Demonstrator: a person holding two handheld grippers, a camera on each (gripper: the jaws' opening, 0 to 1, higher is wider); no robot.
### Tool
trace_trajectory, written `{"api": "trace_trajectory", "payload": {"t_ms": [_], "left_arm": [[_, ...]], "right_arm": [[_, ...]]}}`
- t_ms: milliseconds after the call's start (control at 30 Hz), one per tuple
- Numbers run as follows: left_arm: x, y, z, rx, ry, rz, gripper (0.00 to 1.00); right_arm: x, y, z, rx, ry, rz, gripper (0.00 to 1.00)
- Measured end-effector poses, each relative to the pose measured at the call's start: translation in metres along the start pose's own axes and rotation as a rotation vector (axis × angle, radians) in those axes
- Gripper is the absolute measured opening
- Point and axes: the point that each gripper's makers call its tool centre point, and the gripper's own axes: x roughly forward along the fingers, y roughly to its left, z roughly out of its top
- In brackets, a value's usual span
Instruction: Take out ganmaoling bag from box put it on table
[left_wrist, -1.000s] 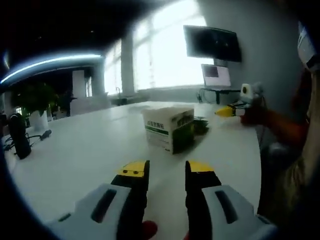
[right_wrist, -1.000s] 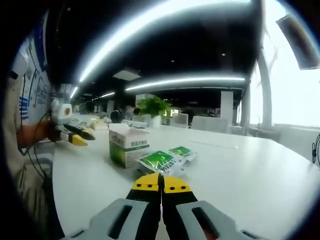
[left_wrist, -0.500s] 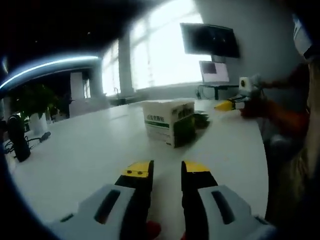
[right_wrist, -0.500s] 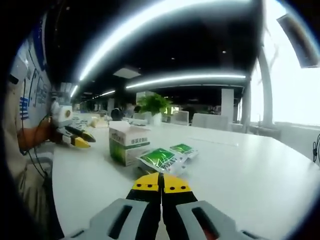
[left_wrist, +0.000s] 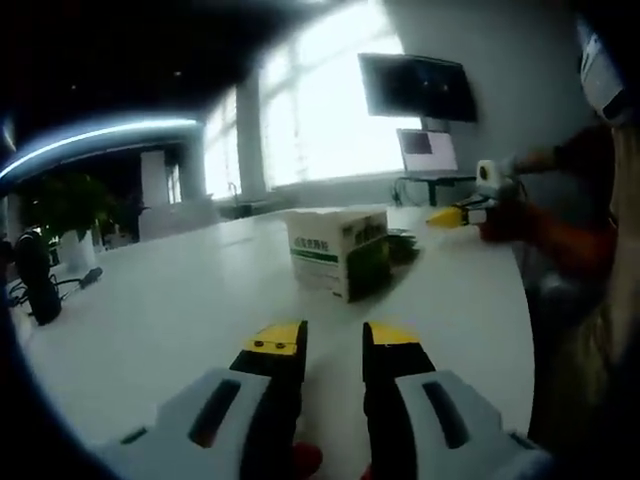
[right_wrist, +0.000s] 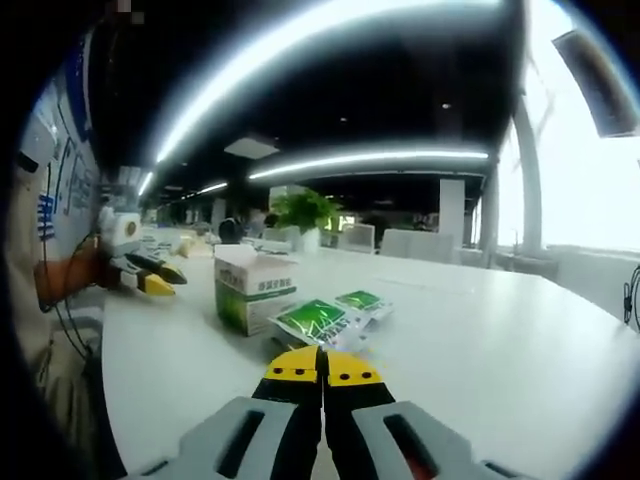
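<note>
- Setting: open office w/ ceiling light strips, bright windows; everything rests on a white table (left_wrist: 180, 300).
- My left gripper (left_wrist: 333, 340): yellow-tipped jaws parted by a narrow gap, nothing between them, held above the tabletop. Seen from the right gripper view it sits at far left (right_wrist: 152, 277), in a hand, tips apart from the box.
- My right gripper (right_wrist: 322, 365): jaws pressed together, tips meeting, nothing visibly clamped. In the left gripper view it appears at right (left_wrist: 452, 215), beyond the box.
- Box (left_wrist: 338, 249): white-and-green carton, upright on the table, straight ahead of my left jaws but well apart from them; in the right gripper view (right_wrist: 252, 289) it stands left of centre.
- Ganmaoling bags: one green sachet (right_wrist: 314, 319) lies flat on the table just beyond my right tips, beside the box; a second sachet (right_wrist: 358, 300) lies just behind it. Both are outside the box.
- Bkgd: potted plant (right_wrist: 305, 212); wall monitor (left_wrist: 417, 87) w/ a laptop (left_wrist: 430, 150) below.
</note>
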Motion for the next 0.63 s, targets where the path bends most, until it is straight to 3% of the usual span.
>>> {"api": "trace_trajectory", "payload": {"t_ms": [133,167,267,500,633], "left_arm": [[-0.004,-0.003,0.013,-0.035,-0.058,0.002,0.13],[-0.004,-0.003,0.013,-0.074,-0.057,0.004,0.13],[-0.004,0.001,0.009,-0.040,-0.048,0.019,0.13],[-0.004,0.003,0.007,-0.034,-0.049,0.026,0.13],[-0.004,0.006,0.006,-0.031,-0.044,0.041,0.13]], "right_arm": [[-0.008,-0.015,0.019,0.095,-0.122,-0.049,0.00],[-0.010,-0.022,0.018,0.132,-0.120,-0.077,0.00],[-0.008,-0.022,0.015,0.124,-0.099,-0.090,0.00],[0.002,-0.016,-0.003,-0.006,0.000,-0.077,0.00],[0.001,-0.015,-0.002,-0.015,-0.001,-0.078,0.00]]}}
